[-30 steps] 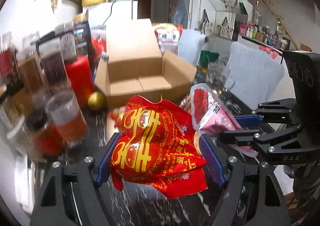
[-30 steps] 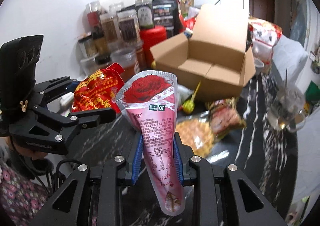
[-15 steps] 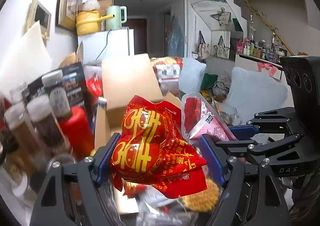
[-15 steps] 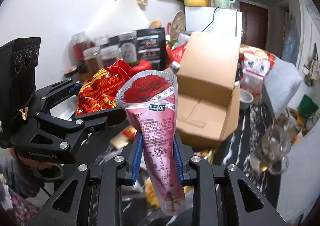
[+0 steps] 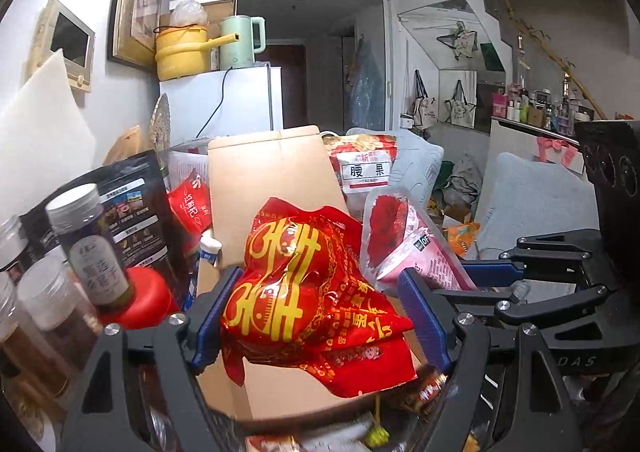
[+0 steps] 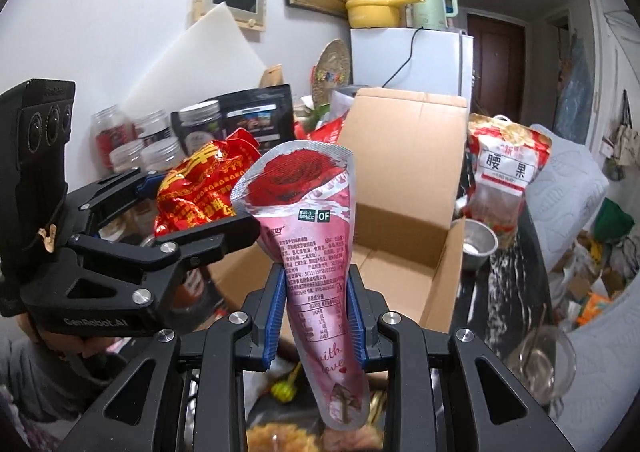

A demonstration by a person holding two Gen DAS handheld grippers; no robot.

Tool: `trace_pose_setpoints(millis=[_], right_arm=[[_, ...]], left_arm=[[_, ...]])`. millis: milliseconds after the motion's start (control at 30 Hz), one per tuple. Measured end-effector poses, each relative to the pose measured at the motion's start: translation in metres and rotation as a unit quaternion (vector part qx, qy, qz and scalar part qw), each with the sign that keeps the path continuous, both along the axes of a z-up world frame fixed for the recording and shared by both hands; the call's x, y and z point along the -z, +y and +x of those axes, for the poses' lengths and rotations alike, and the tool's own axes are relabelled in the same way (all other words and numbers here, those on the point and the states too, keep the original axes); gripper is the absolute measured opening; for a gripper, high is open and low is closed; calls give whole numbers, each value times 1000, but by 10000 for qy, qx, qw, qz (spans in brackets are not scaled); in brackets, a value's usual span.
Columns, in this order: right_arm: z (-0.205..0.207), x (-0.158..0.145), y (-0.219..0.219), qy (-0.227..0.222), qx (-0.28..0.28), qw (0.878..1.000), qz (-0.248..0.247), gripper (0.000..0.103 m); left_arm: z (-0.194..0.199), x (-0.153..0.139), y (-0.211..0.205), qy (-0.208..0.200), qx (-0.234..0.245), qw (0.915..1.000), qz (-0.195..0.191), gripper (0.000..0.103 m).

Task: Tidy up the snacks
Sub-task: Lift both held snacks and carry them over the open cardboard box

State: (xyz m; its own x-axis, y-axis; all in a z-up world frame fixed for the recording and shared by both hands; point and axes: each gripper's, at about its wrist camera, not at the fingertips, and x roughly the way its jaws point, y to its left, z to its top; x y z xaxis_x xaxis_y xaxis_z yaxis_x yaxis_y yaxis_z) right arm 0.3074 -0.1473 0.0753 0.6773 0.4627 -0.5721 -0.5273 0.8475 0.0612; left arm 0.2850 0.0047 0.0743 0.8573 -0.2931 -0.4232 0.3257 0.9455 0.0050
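Over the open cardboard box both snacks hung in the air: left gripper clamped on the puffy red-and-gold bag, right gripper pinched tight on the slimmer pink rose pouch just beside it.

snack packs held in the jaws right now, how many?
2. The red packet sits between the left gripper's jaws; the pink pouch is clamped in the right gripper's jaws. Both are in front of the open cardboard box.
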Motion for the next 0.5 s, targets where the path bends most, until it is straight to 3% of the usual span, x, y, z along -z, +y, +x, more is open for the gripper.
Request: trace_pose_setpoints(millis=[500], right_arm=[[70,35,1,368,389,9984,180,28]], left_arm=[[74,31,-2,470,-252,9985,108,79]])
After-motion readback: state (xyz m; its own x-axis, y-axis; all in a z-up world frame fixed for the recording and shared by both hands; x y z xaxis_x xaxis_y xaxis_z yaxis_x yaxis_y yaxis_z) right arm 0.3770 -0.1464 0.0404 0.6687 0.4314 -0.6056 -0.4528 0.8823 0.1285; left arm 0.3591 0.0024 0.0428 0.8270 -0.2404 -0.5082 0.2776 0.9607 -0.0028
